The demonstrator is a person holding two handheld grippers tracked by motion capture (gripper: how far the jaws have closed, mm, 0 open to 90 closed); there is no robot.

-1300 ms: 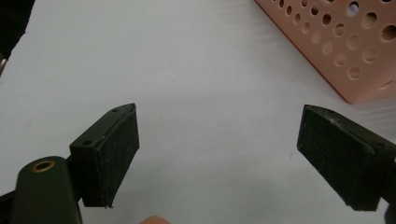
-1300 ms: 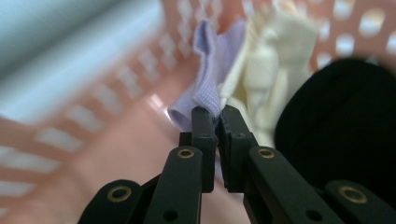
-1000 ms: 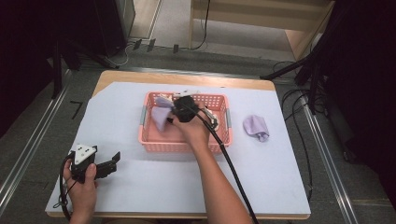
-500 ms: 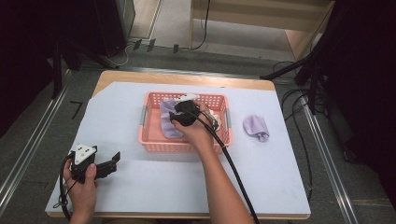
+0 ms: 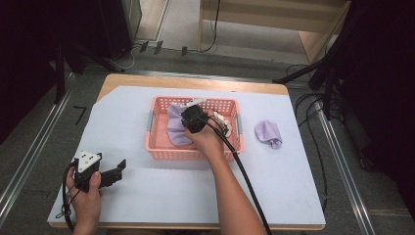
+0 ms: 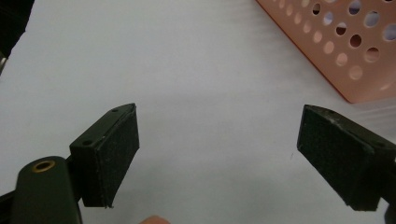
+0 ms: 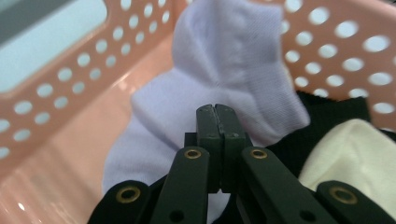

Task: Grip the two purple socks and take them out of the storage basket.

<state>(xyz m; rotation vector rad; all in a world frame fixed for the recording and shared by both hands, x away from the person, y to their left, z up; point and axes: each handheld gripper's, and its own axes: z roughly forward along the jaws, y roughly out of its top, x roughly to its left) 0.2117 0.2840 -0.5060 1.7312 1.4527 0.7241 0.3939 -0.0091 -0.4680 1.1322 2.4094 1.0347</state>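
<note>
**A:** Which way does the lavender sock in the basket lie?

**B:** Seen from the high view, its long axis runs roughly from 12 to 6 o'clock, one end up near the far wall, the other curled toward the near wall. It sits in the left half of the pink basket, at the centre of the white table cover.

**A:** How many socks in all?

**B:** Two lavender ones can be counted: the one in the basket, and a second sock bunched on the cover at 3 o'clock from the basket, well apart from it. In the right gripper view, a black cloth and a cream cloth also lie in the basket, beside the lavender sock.

**A:** And the grippers?

**B:** The right gripper is down in the basket, its jaws having just closed flat together, pad against pad; no fabric shows between them, with the sock just beyond the tips. The left gripper rests at 8 o'clock from the basket, jaws wide apart over bare cover, holding nothing.
</note>
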